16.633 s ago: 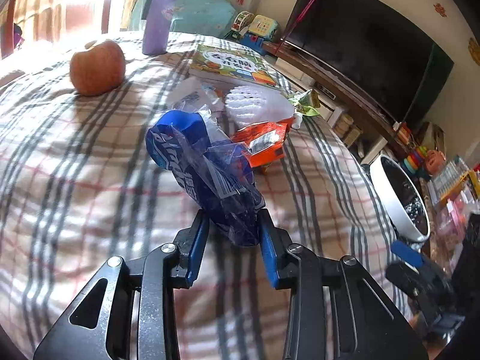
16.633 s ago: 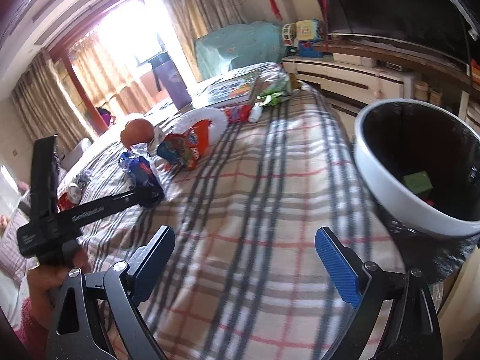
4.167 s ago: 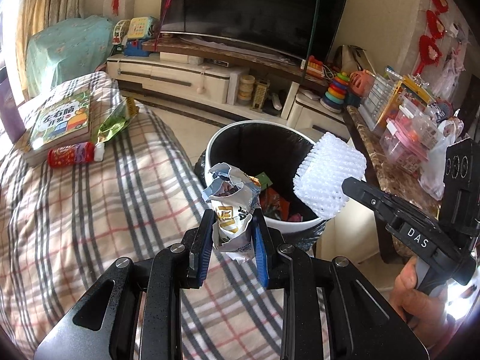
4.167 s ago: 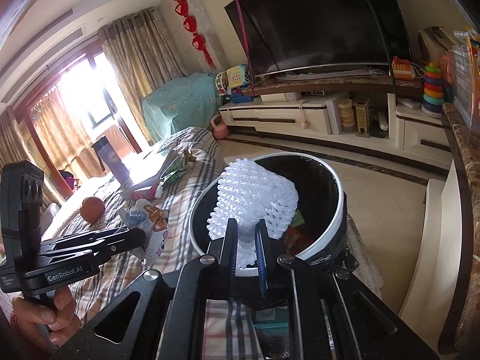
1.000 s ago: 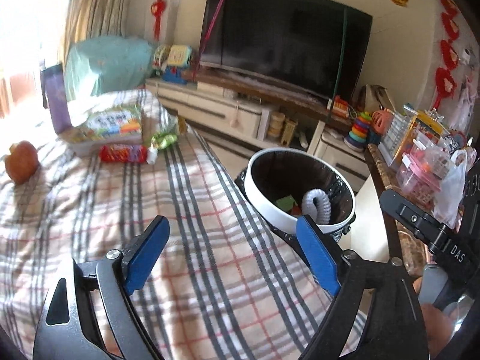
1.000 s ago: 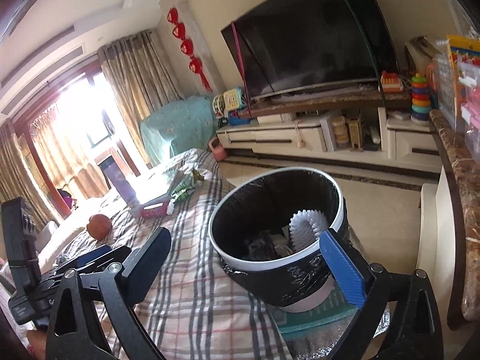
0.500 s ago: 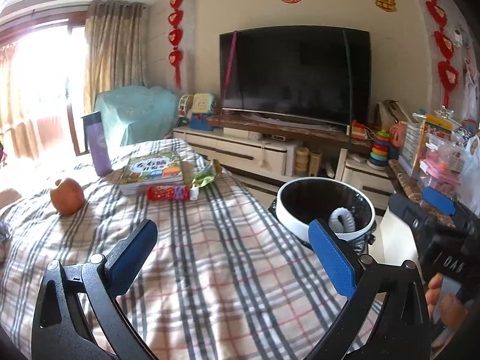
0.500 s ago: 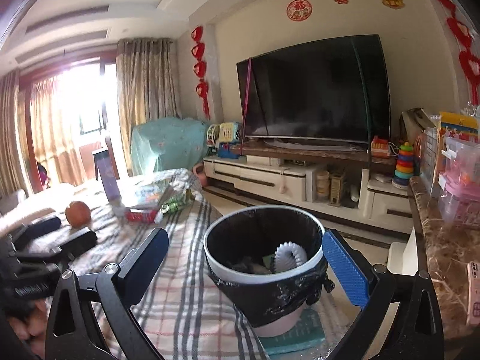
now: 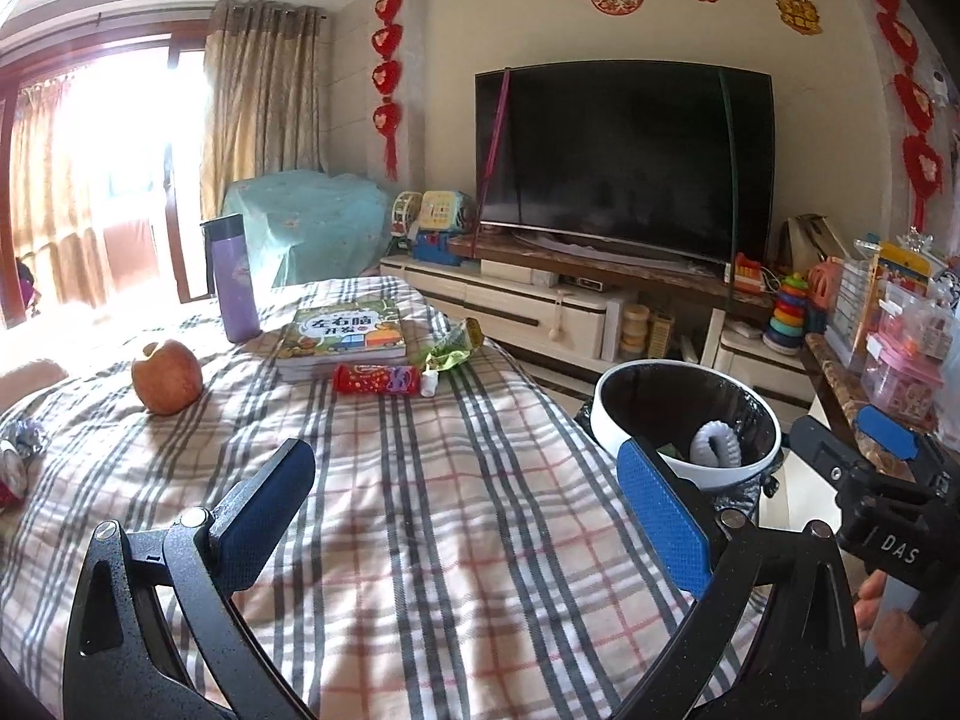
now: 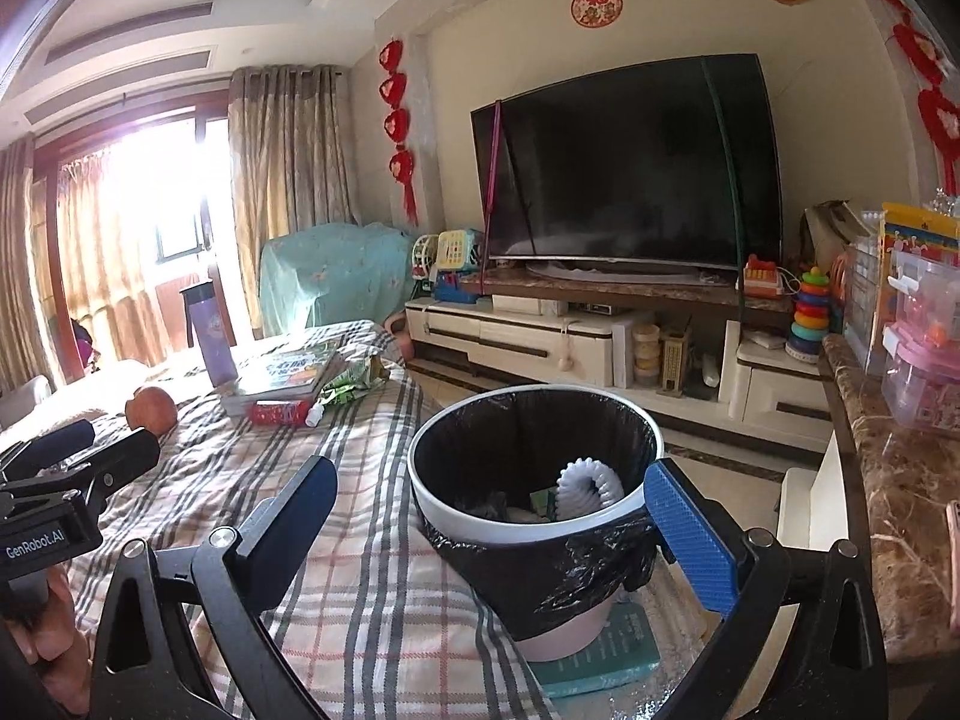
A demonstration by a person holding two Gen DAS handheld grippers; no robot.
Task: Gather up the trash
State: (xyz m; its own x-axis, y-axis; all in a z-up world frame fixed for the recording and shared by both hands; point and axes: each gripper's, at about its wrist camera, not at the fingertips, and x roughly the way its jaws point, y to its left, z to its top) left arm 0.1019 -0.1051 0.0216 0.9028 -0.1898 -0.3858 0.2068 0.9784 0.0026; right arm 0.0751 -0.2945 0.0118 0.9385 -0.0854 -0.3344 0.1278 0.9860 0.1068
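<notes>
A white trash bin with a black liner stands beside the plaid-covered table; a white foam net and other wrappers lie inside it. On the far part of the table lie a red wrapper and a green wrapper. Crumpled wrappers sit at the left edge. My left gripper is open and empty over the table. Wide open and empty too, my right gripper frames the bin.
An apple, a purple bottle and a book rest on the plaid table. A TV on a low cabinet fills the back. A marble counter with toys runs along the right.
Both grippers have tilted up and drawn back from the bin, so more of the room and table shows. Both stay wide open and empty.
</notes>
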